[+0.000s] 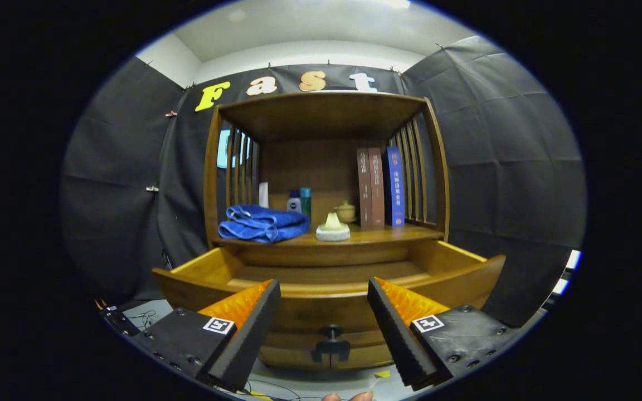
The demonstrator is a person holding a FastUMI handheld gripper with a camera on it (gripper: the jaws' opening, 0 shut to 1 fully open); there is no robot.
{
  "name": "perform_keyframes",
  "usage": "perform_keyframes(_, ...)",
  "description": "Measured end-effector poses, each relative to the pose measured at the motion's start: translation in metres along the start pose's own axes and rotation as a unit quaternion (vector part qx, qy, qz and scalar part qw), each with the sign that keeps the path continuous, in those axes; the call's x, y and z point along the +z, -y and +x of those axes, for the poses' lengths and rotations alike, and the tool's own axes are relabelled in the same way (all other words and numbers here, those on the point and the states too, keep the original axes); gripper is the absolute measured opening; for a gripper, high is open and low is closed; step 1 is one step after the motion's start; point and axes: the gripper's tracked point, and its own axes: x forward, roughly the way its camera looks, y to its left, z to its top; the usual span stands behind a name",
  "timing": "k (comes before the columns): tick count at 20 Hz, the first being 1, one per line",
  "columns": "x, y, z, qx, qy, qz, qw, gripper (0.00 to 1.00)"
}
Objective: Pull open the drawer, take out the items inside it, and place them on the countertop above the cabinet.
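Spread wide and holding nothing, the hand-held gripper (324,326) hangs just in front of the pulled-out drawer (329,281), whose dark knob (331,334) shows between the fingers. Beyond, on the desk (377,236) above the cabinet, lie a folded blue towel (262,223) at left, a small pale dish (332,229), bottles (300,203), and upright books (379,186) at right.

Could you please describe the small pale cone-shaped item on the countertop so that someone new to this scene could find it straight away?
Start at the wooden cabinet beyond the open gripper, above its pulled-out drawer. On the countertop, right of the folded blue towel and left of the upright books, stands the cone-shaped item. It alone is a pale greenish cone on a round whitish base, nearest the front edge.
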Motion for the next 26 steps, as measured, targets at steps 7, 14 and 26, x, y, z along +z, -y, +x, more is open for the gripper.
perform_keyframes(7,-0.061,0.008,0.011,-0.01,-0.044,0.002,0.999,1.0)
perform_keyframes(14,-0.073,0.006,0.024,-0.006,-0.054,0.001,0.999,0.99)
perform_keyframes(26,-0.064,0.004,0.054,-0.007,-0.054,-0.007,0.998,0.99)
